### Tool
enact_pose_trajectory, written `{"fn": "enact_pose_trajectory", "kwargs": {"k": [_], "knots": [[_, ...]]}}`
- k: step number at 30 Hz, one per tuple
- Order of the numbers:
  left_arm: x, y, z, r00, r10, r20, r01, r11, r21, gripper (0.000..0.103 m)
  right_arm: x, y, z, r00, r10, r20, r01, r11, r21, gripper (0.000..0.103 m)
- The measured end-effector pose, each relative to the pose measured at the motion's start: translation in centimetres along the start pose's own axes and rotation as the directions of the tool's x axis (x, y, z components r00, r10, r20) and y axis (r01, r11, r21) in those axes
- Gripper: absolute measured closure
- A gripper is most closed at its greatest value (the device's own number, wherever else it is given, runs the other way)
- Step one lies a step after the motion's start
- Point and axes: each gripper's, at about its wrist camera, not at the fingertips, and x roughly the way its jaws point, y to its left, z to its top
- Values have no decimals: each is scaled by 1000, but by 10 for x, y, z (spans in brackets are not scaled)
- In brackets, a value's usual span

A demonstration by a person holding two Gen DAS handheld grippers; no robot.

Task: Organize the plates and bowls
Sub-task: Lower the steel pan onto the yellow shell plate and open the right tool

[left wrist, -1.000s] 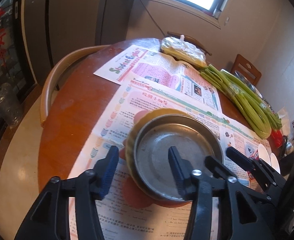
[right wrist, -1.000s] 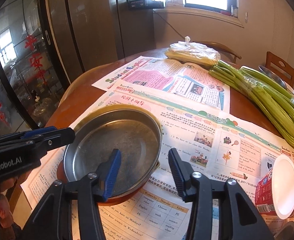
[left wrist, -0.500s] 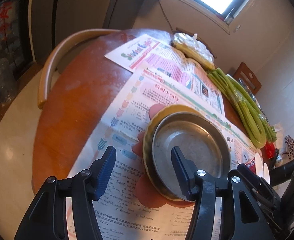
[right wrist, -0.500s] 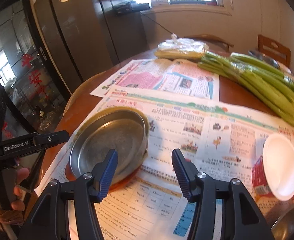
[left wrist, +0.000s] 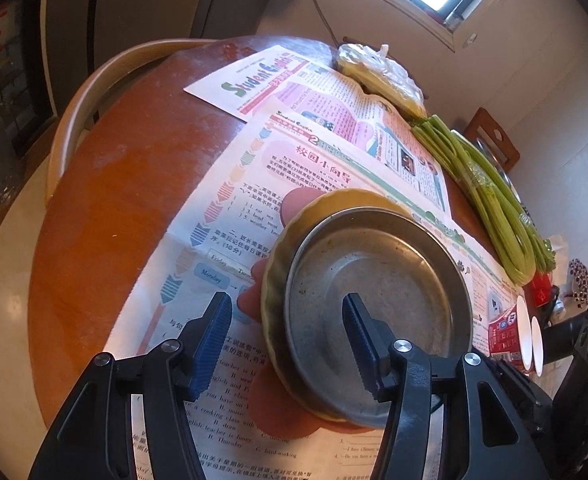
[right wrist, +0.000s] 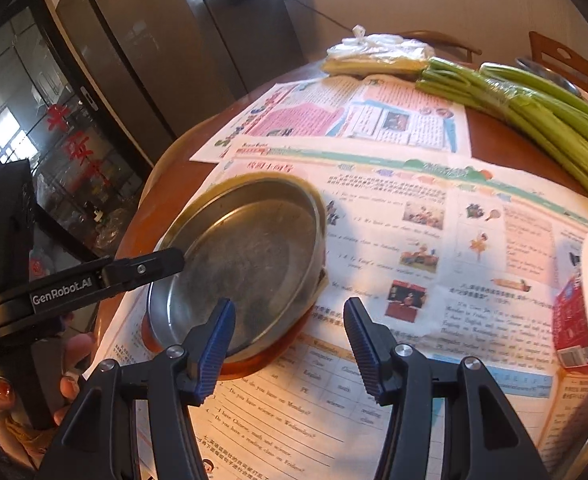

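Note:
A steel plate lies nested in a yellow fluted dish, both on a red flower-shaped plate over newspapers. The stack also shows in the right wrist view, with the steel plate left of centre. My left gripper is open and empty above the stack's near-left rim. My right gripper is open and empty, just above the stack's near-right edge. The left gripper's finger reaches over the steel plate's left rim.
Newspapers cover the round wooden table. Green stalks and a plastic bag lie at the far side. A red cup with white lid stands on the right. A chair back rings the table's left edge.
Both grippers have drawn back and risen from the plate stack and stay open. The stack has not moved.

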Motion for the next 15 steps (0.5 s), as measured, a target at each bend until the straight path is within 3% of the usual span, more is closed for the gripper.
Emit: {"fn": "enact_pose_trajectory", "kwargs": {"k": [5, 15], "knots": [[6, -1, 1, 1000, -6, -12, 6, 1000, 7, 44, 10, 10, 0, 999, 25, -31, -26, 999, -29, 47], [14, -9, 0, 999, 21, -26, -20, 999, 46, 44, 15, 15, 1, 999, -5, -36, 3, 998, -59, 44]]}}
